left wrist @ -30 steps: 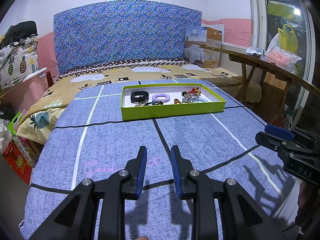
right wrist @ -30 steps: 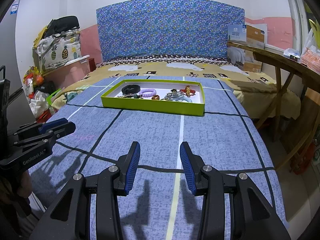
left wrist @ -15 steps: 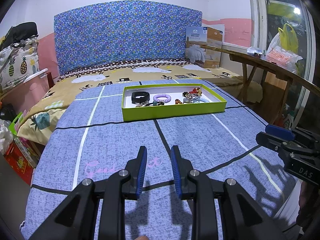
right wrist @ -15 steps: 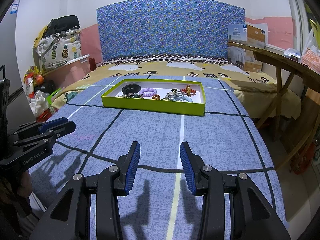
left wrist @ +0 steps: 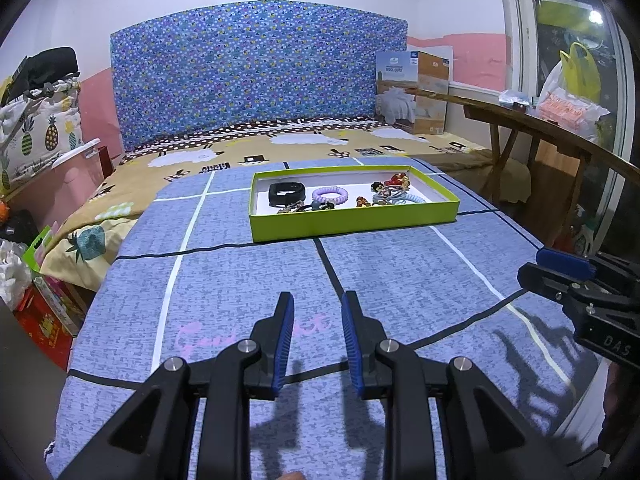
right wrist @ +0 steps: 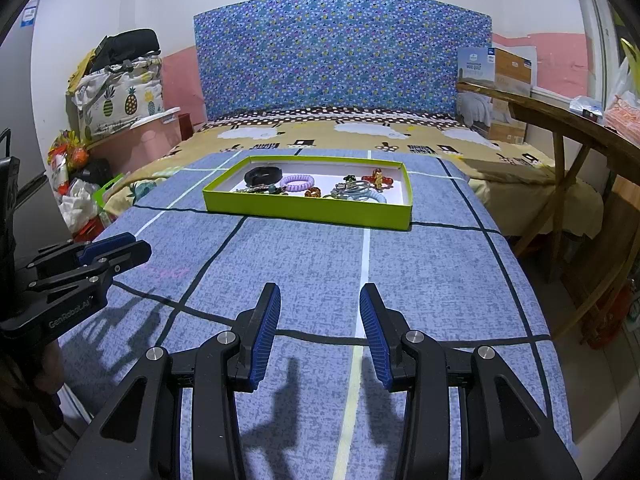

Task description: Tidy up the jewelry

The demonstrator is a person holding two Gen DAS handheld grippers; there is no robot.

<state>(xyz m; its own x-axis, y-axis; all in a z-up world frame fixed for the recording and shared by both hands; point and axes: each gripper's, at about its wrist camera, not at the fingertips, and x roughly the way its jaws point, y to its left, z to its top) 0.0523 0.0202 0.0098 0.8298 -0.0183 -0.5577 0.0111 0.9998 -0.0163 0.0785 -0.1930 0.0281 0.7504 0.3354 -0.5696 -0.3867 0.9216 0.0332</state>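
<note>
A shallow lime-green cardboard tray (right wrist: 308, 212) with a white floor sits on the far half of the bed, on the blue speckled bedspread (right wrist: 312, 264) crossed by black and white lines. Inside lie the jewellery pieces: a black band (right wrist: 262, 176) at the far left, a lilac coiled ring (right wrist: 297, 182) beside it, small amber beads (right wrist: 313, 192) toward the middle, a tangle of pale blue and grey rings (right wrist: 360, 193) to the right, and a red and gold ornament (right wrist: 378, 178) behind them. A loose chain-like cluster (right wrist: 256, 189) lies near the front wall, too small to make out.

The left gripper (left wrist: 317, 340) and the right gripper (right wrist: 319, 332) both hover over the near part of the bedspread, well apart from the tray, each with its jaws parted and holding nothing.

The likeliest trouble, I think, is the tangle: closing on one ring could drag its neighbours out together. The pieces are small and lie flat, so jaws may pinch short or scrape the tray floor, and the light tray could slide on the soft bedspread when pushed.

Nothing lies between the grippers and the tray. A wooden trestle table (right wrist: 560, 120) stands at the right, a cardboard box (right wrist: 496, 88) behind it, a patterned blue headboard (right wrist: 340, 52) at the far end, and piled bags (right wrist: 120, 92) at the left.
</note>
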